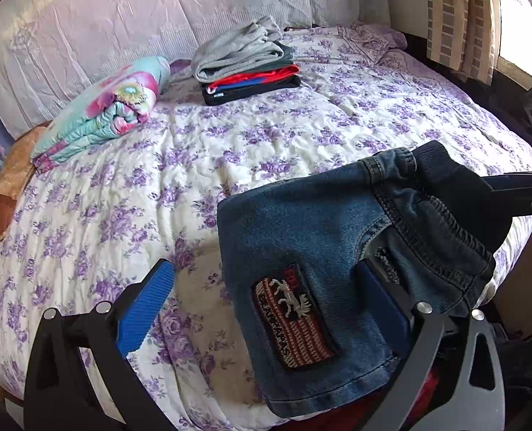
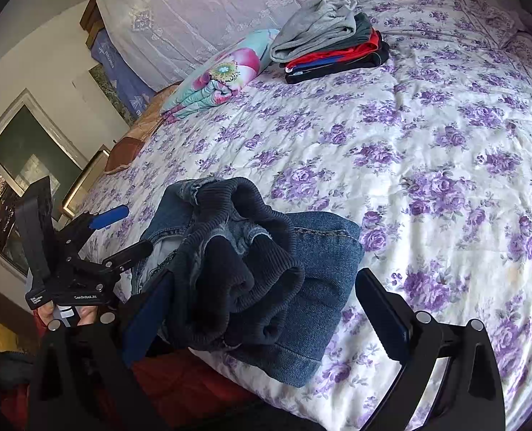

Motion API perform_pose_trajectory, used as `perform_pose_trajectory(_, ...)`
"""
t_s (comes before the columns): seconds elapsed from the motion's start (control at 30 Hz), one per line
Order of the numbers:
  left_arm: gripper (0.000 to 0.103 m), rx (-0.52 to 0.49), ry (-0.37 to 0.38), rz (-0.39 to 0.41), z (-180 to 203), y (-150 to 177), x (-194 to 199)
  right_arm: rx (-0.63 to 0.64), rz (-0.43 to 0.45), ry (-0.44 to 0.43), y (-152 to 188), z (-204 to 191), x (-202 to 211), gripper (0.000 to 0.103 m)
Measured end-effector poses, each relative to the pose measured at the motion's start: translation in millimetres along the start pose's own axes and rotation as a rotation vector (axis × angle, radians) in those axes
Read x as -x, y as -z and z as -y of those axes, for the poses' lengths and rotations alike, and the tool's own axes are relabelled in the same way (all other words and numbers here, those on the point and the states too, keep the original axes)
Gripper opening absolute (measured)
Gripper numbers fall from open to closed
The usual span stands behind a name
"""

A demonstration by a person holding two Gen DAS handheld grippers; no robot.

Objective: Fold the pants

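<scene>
The jeans lie folded into a thick bundle at the near edge of the bed, faded blue denim with a dark ribbed waistband bunched on top and one embroidered patch on the upper layer. The left claw is spread wide, its inner finger tucked into the denim. The right claw is also spread, with the waistband between its fingers. Farther back sit one stack of folded clothes and one rolled flowered blanket.

We see blue denim pants with a dark ribbed waistband, on a white bedspread strewn with purple flowers.
</scene>
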State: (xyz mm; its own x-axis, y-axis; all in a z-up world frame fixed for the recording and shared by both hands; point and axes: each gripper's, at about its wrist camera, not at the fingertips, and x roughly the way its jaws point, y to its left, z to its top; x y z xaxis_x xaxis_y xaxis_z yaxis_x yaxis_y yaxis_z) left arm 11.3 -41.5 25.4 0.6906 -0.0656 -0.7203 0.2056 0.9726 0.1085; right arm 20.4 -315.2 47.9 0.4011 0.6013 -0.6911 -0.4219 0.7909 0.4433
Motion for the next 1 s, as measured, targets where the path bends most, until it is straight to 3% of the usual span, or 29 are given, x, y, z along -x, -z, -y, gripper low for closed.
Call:
perform_pose_trajectory(0.57, 0.098, 0.035, -0.01, 0.005, -7, 1, 1, -0.023, -0.002, -0.019, 2, 2, -2, 0.1)
perform_pose_trajectory(0.7, 0.098, 0.083, 0.035, -0.034, -18, 7, -5, -0.021, 0.008, 0.01, 2, 0, -2, 0.1)
perform_pose_trajectory(0.83, 0.098, 0.171, 0.145, -0.101, -37, 27, -11, 0.043, 0.089, 0.056, -13, -18, 9, 0.1)
perform_pose_trajectory(0.93, 0.098, 0.244, 0.222, -0.131, -46, 42, -10, 0.099, 0.087, 0.016, -29, -36, 4, 0.1)
perform_pose_trajectory(1.0, 0.098, 0.25, 0.235, -0.139, -44, 51, -11, 0.115, 0.062, -0.034, -34, -42, -4, 0.1)
